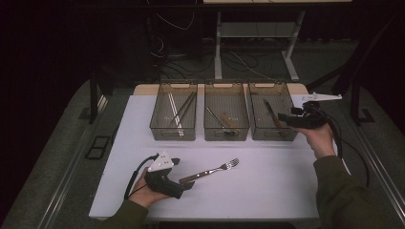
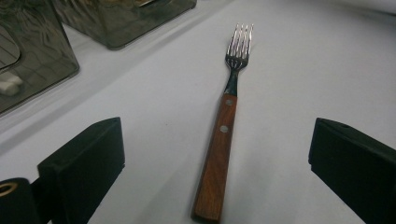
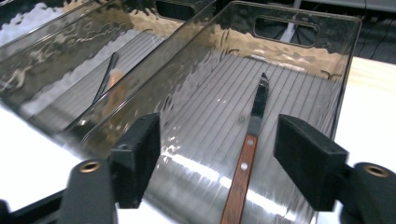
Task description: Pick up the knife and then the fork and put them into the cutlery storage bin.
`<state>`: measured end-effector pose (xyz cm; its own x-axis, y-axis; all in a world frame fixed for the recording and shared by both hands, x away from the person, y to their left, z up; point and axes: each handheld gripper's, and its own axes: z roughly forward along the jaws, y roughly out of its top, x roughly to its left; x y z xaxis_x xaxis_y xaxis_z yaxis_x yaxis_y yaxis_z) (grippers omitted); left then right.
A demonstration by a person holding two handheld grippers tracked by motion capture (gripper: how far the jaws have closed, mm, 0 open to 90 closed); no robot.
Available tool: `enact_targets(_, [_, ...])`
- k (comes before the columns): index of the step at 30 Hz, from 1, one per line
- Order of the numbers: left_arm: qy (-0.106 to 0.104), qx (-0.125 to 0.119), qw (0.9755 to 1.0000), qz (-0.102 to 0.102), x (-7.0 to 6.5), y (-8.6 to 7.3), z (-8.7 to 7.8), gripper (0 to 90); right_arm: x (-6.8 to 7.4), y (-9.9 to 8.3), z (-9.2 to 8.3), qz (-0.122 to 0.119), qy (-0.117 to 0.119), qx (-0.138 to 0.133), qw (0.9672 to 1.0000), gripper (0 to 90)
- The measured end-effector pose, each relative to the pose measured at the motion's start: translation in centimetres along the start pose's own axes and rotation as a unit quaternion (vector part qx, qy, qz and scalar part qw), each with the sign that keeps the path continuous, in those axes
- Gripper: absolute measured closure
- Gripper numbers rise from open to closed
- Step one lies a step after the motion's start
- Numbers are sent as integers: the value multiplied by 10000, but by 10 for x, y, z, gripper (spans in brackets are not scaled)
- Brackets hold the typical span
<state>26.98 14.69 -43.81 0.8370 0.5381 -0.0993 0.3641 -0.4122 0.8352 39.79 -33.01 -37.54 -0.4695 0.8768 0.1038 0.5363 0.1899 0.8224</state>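
Left gripper point(image 2: 215, 154) open; one fork point(image 2: 219, 140), three bins point(image 1: 226, 117)

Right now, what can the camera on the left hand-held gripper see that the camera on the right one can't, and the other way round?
The left gripper view looks between open black jaws at a wooden-handled fork lying on the white table, its tines pointing away. The right gripper view looks between open jaws into a clear bin holding a wooden-handled knife, blade pointing away; nothing is gripped. Both show clear bins, the white table, and two black jaws standing apart.
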Motion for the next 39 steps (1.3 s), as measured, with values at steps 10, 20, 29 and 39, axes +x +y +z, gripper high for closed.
enact_targets(10, [-46,108,9999,-5,1,3,1,71,28,-33,-30,-225,301,-254,9990,201])
enact_targets(20, [-98,117,9999,45,2,13,3,155,58,-71,-42,-180,673,-319,9971,187])
enact_targets(29, [-247,234,9994,110,6,23,9,297,80,-102,-45,-432,905,-177,9948,172])
enact_targets(39, [-401,578,9971,297,10,36,30,478,90,-120,-49,-490,975,-52,9940,172])
